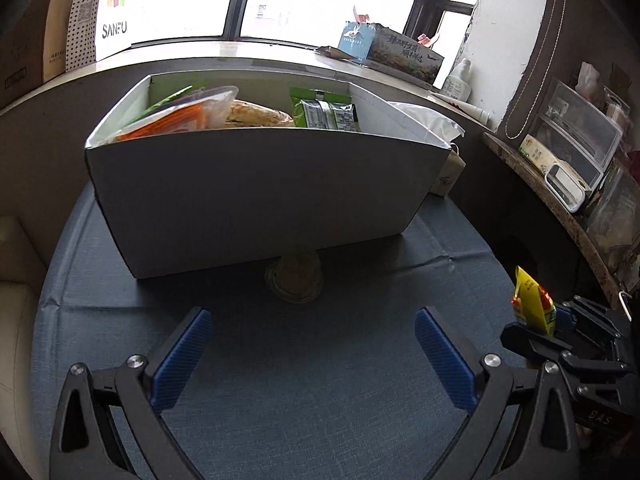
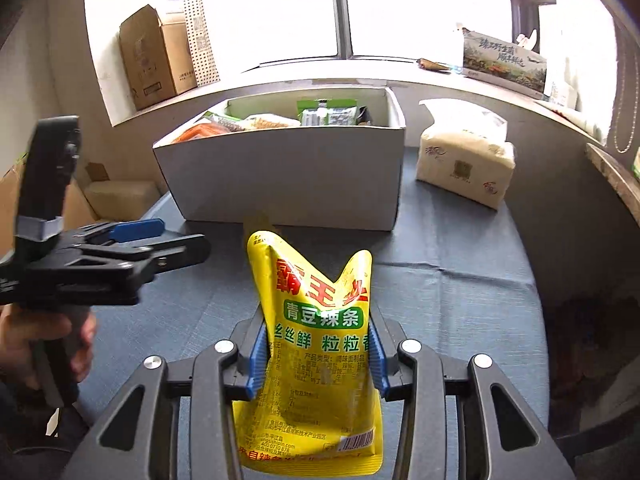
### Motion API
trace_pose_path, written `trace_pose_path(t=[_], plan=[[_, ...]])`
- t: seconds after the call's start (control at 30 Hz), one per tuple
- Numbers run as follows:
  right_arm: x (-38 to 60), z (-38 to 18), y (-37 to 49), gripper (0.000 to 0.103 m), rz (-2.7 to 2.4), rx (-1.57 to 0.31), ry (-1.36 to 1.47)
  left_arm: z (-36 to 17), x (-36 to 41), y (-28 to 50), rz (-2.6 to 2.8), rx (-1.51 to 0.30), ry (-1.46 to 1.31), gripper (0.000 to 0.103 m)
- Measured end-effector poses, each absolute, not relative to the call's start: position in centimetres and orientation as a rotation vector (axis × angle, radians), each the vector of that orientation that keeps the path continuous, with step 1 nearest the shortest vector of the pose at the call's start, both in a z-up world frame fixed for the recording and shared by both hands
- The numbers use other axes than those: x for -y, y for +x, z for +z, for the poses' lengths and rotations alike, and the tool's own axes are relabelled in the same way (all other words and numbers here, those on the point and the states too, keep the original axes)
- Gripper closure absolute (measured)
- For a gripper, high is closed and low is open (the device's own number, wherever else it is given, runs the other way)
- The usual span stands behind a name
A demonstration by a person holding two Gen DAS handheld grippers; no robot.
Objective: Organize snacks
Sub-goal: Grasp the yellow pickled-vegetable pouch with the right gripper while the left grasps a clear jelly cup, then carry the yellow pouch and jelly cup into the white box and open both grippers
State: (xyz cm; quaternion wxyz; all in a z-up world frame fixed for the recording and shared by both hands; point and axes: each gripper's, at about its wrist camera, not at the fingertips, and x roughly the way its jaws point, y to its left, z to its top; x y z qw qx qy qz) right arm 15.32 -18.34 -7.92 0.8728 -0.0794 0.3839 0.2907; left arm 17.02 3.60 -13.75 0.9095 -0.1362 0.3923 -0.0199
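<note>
While the yellow snack pouch [image 2: 316, 344] stands upright between the blue pads of the right gripper [image 2: 318, 360], clenched on its middle with its long axis running up and away from the camera, the white storage box [image 2: 280, 176] of snacks lies straight ahead across the blue tablecloth [image 2: 460, 300]. That box is beyond the pouch, so the coming move looks like a forward carry over its near wall. To the left, the left gripper [image 1: 312, 356] hangs spread and empty above the table, facing a small round snack [image 1: 294, 280] at the box's foot.
</note>
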Motion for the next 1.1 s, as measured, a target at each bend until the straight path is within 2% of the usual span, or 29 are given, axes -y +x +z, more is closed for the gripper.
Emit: trace_pose_path(t=[0.17,0.27,0.3,0.33,0.37,0.4,0.43,0.5,0.87,1.1], plan=[[21.4,-7.2,15.2,0.059,0.571,-0.789,-0.103,-16.5,-3.3,21.9,0.089,-0.901,-0.288,0.002],[22.2,-7.6,15.2,0.058,0.568,-0.808,-0.085,-17.7,-3.2,23.4,0.119,-0.942,-0.283,0.016],[22.4,-7.8,15.2,0.058,0.567,-0.818,-0.082,-17.6,-3.0,23.4,0.133,-0.929,-0.263,0.023],[22.9,-8.3,15.0,0.058,0.565,-0.827,-0.077,-17.6,-2.8,23.5,0.128,-0.93,-0.245,0.049],[23.1,-8.5,14.9,0.058,0.566,-0.834,-0.073,-17.6,-2.6,23.5,0.138,-0.927,-0.216,0.059],[23.1,-8.7,14.8,0.058,0.568,-0.84,-0.07,-17.6,-2.6,23.4,0.134,-0.919,-0.221,0.058],[23.1,-9.0,14.8,0.058,0.571,-0.843,-0.07,-17.6,-2.8,23.1,0.116,-0.914,-0.24,0.063],[22.9,-9.2,14.8,0.058,0.576,-0.847,-0.072,-17.1,-2.8,22.2,0.103,-0.885,-0.231,0.067],[21.5,-9.2,14.6,0.057,0.638,-0.838,-0.041,-8.2,-3.4,12.6,-0.07,-0.624,-0.23,0.067],[19.3,-5.3,17.6,0.057,0.709,-0.746,0.0,-1.2,-6.1,11.9,-0.062,-0.482,-0.205,0.067]])
